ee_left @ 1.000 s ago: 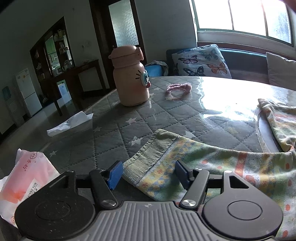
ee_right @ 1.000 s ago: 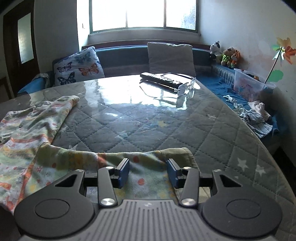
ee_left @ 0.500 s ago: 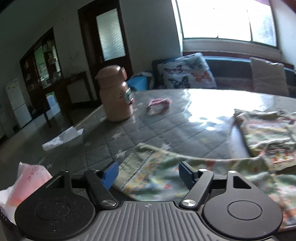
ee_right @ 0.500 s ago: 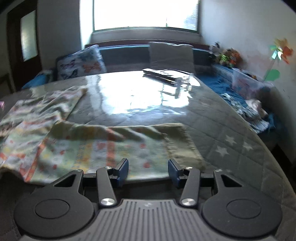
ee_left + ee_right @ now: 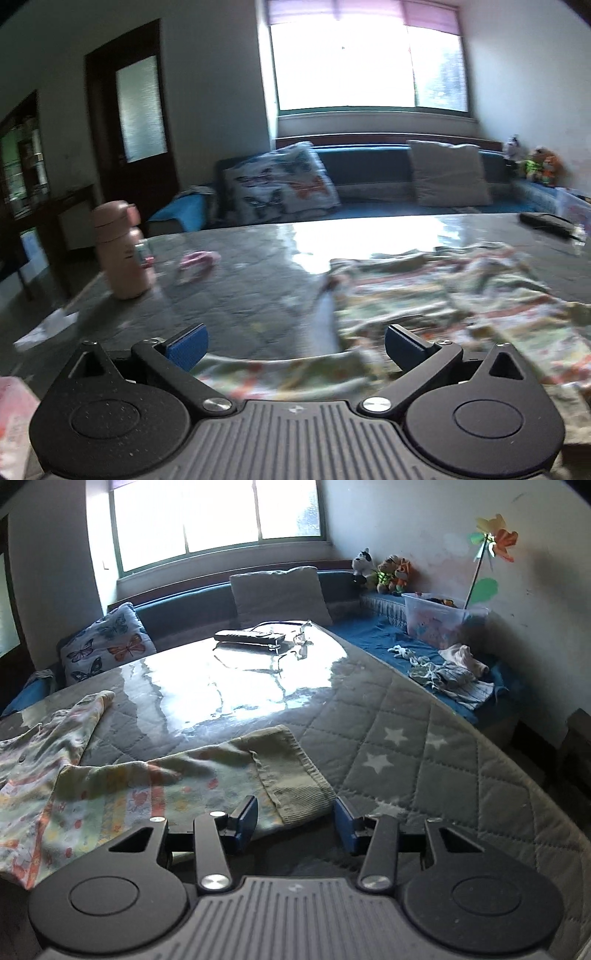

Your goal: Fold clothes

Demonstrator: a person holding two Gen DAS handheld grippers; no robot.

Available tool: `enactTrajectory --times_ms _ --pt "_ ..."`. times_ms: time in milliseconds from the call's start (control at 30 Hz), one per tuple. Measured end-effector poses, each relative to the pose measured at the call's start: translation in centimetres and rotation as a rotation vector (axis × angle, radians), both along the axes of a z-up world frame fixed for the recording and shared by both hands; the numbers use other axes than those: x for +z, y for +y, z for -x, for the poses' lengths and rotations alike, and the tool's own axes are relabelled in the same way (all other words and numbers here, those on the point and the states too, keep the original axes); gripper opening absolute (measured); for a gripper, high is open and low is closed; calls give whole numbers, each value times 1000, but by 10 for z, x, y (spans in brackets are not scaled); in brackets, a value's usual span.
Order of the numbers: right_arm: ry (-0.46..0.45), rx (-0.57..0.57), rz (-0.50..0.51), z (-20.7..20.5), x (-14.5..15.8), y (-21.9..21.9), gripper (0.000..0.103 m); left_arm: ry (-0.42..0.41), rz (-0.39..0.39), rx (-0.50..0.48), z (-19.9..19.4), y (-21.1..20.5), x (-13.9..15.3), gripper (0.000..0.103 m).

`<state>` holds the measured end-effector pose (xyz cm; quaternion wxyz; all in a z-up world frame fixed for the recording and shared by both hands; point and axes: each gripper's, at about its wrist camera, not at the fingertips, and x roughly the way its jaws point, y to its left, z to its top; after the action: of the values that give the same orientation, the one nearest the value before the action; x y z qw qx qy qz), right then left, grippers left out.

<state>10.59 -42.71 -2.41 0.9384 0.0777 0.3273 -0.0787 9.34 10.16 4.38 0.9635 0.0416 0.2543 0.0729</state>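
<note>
With both pairs of fingers apart, the cloth [image 5: 155,790] lies flat low in the frame on the table [image 5: 424,746], and its ribbed end should be pinched evenly by the right gripper [image 5: 295,818] and left gripper [image 5: 295,341] before folding.

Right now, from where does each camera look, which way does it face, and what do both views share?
Left wrist: sits behind the open left tongs, faces across the table toward the window; blurred patterned garment, pink bottle.
Right wrist: sits behind the open right tongs, faces window and right wall; the garment's ribbed cuff between its fingers.
Shared: garment, butterfly pillow, quilted table.
</note>
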Motion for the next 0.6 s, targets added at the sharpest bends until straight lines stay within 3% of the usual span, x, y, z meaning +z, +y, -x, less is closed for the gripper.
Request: enactTrajectory --times_ms 67,133,300,600 --pt "-7 -18 5 -1 -2 0 42 11 -5 -35 -4 -15 -2 103" --pt "-14 -35 6 -1 -4 0 28 22 -10 -70 -8 -29 -5 103" --pt "-34 -49 -21 -1 -5 -2 8 49 -23 -158 -18 -66 -11 103" --pt "-114 -33 -51 1 18 -6 5 99 -65 -313 -34 -131 -25 103"
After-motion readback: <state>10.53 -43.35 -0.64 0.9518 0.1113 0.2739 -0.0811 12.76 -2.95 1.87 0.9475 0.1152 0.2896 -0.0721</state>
